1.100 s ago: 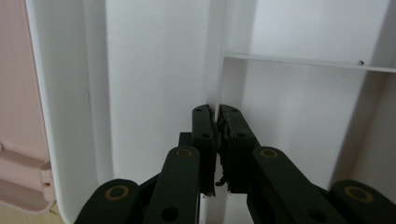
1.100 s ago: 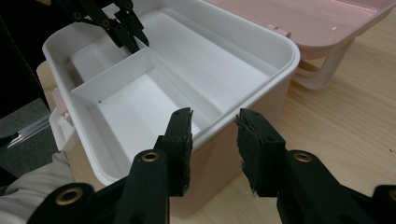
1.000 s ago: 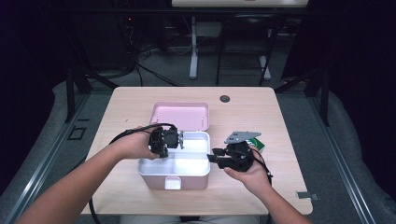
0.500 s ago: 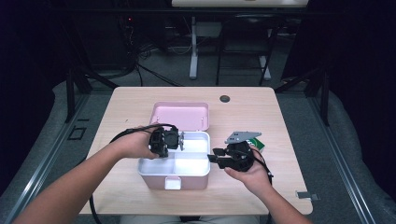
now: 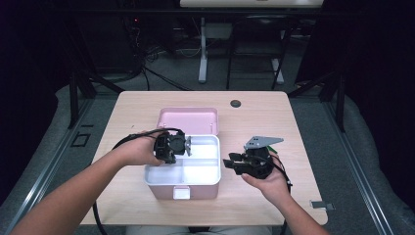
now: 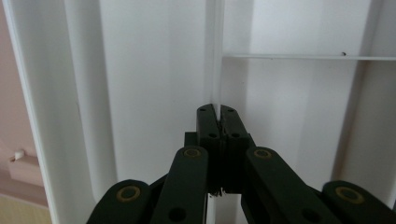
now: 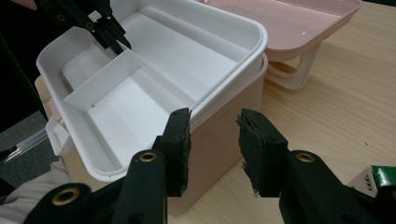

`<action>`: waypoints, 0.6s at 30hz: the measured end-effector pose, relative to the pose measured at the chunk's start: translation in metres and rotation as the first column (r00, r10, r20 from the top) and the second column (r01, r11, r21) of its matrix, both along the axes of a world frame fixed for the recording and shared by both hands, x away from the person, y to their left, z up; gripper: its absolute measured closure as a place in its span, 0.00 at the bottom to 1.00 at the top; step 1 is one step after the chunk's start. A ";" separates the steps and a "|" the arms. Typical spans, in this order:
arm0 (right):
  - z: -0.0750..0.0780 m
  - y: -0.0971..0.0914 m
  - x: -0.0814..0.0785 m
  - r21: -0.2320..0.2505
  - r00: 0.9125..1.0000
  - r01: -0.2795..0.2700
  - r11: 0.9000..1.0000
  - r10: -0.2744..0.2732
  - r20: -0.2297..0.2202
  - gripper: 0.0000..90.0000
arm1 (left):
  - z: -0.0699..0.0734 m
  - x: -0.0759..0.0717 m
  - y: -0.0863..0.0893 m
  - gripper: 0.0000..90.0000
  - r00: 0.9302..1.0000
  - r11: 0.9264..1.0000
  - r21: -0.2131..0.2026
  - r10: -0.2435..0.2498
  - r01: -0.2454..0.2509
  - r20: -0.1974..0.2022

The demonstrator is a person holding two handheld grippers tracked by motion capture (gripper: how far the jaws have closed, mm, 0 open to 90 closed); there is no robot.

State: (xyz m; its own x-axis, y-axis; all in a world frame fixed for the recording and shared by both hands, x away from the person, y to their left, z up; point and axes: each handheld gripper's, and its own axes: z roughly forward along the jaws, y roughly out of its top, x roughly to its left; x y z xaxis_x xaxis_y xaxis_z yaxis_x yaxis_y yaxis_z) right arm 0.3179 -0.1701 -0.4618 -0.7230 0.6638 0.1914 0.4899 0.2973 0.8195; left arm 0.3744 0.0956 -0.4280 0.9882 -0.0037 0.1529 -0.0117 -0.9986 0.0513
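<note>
The left gripper (image 5: pixel 187 145) reaches in from the box's left side, the forearm running diagonally up from the lower left corner of the high view and the hand wrapped round the gripper body. Its jaws have just been closing and now pinch the thin white divider wall (image 6: pixel 214 56) of the white tray (image 5: pixel 208 172) that sits in the pink box (image 5: pixel 182 192). In the left gripper view the 2 black pads meet on that wall, just beside the spot where a cross wall branches off at a right angle.

The right gripper (image 5: pixel 229 163) hangs just off the box's right side, cradled from below in an upturned hand, its grey plate on top and its tips aimed left at the box. Its jaws stand partly apart with nothing between them; in the right gripper view the nearer pad lies close to the tray's rim (image 7: pixel 224 88), apart from it as far as can be told.

The box sits at the table's (image 5: pixel 303 122) near-middle, its pink lid (image 5: pixel 188 120) thrown back flat behind it. Around the box, bare tabletop lies to the left, to the right beyond the right hand, and behind the lid, where a small dark round spot (image 5: pixel 236 104) marks the wood. A green-and-white small box (image 7: pixel 373 179) rests right of the pink box, beside the right gripper. The box's front wall stands near the table's front edge.
</note>
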 end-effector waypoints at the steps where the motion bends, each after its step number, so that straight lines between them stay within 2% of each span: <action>1: 0.001 -0.001 0.000 0.002 1.000 0.002 1.000 -0.002 0.004 0.70 | 0.001 -0.001 0.000 0.99 1.000 1.000 -0.006 -0.001 0.001 0.007; 10: 0.009 -0.013 0.000 0.030 0.999 0.035 0.999 -0.036 0.028 0.66 | 0.019 -0.003 0.009 1.00 0.999 0.999 -0.039 0.028 -0.027 0.024; 16: 0.010 -0.018 0.001 0.024 0.998 0.050 0.998 -0.050 0.038 0.61 | 0.027 -0.001 0.019 1.00 0.996 0.994 -0.064 0.088 -0.087 0.022; 18: 0.009 -0.019 0.002 0.018 0.998 0.053 0.998 -0.054 0.041 0.61 | 0.029 0.000 0.024 1.00 0.992 0.989 -0.084 0.127 -0.125 0.013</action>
State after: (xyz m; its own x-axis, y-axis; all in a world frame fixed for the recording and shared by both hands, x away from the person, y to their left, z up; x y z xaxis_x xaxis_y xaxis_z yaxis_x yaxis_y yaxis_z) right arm 0.3195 -0.1886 -0.4529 -0.6941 0.6987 0.1733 0.4701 0.2576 0.8442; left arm 0.3743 0.1200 -0.3988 0.9770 0.1338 0.1658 0.1120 -0.9846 0.1344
